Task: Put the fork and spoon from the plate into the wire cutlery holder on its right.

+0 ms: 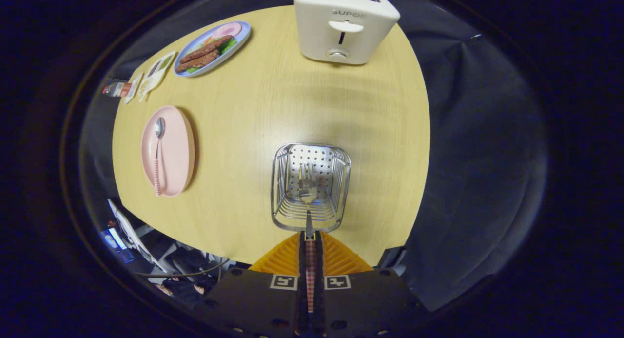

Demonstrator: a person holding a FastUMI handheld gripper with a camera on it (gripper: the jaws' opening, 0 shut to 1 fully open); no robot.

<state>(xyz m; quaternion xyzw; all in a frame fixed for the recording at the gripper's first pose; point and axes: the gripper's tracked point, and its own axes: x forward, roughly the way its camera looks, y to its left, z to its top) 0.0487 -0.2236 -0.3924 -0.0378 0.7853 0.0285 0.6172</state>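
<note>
Hanging tines-down from the clenched gripper (310,240), the fork (308,194) dips into the holder (310,188) just ahead, poised for release

Shiny metal wire holder (310,187); matt wood-look table (273,109); glossy plastic toaster (343,26).

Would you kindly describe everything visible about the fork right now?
The fork is metal with a red-and-white checked handle. The gripper is shut on that handle, both fingers pressing it. The fork points straight ahead, its tines over the open top of the wire cutlery holder; whether they touch the perforated bottom cannot be told.
</note>
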